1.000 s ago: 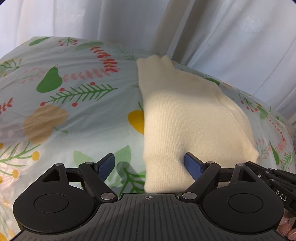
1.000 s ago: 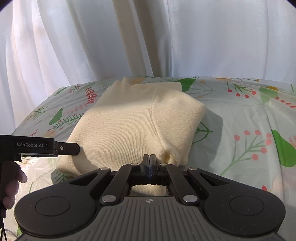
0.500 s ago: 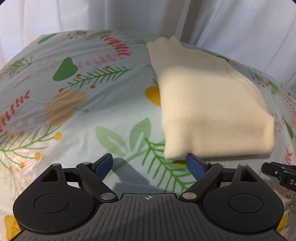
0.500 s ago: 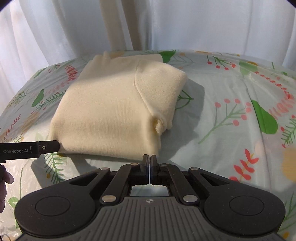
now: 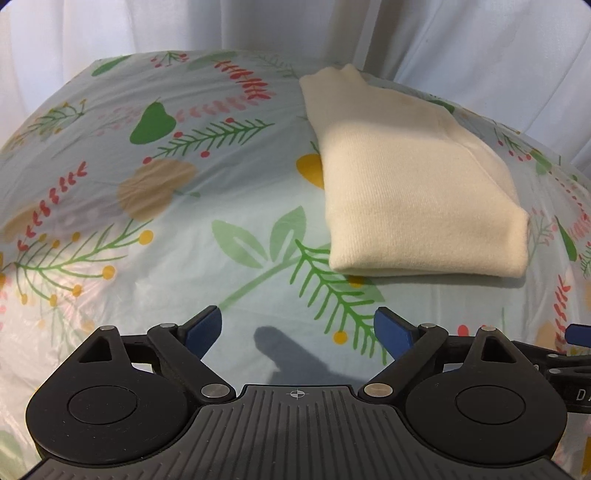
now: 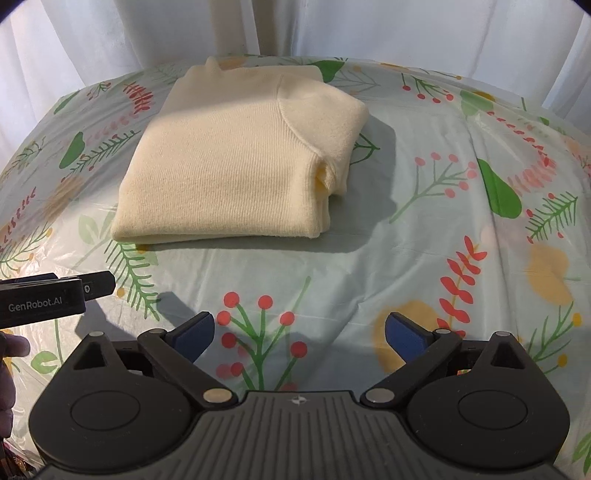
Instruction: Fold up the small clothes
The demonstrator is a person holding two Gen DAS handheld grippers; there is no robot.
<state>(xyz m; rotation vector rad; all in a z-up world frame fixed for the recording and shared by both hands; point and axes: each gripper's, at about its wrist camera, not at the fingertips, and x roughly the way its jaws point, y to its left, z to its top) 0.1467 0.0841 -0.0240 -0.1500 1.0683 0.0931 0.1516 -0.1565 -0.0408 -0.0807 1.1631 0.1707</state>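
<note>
Garment: a cream knitted sweater (image 6: pixel 236 158), folded into a thick rectangular bundle, lies flat on the tablecloth (image 6: pixel 369 266); its folded edge faces the cameras, and a sleeve seam curves across its top near the right-hand corner.
Place of the garment: toward the far side of the table, well beyond both sets of fingertips; in the left wrist view it sits right of centre (image 5: pixel 410 184), in the right wrist view left of centre.
Surface: a pale blue-green plastic cloth printed with green leaves, red berries, yellow and tan blobs — lightly creased, with dark shadows of the tools on it.
Backdrop: a white curtain (image 6: pixel 406 29) hangs in folds behind the table.
Left gripper (image 5: pixel 297 328): jaws spread wide and just opened a little further, nothing between the blue pads, only bare cloth below; clear of the sweater.
Right gripper (image 6: pixel 299 330): jaws have just swung from closed to fully wide; nothing between the blue pads — it hovers over the berry print, apart from the sweater.
Other tool in sight: the left gripper's black body, lettered "GenRobot.AI", reaches in at the left edge of the right wrist view, with the person's fingers (image 6: pixel 9 354) beneath it.
</note>
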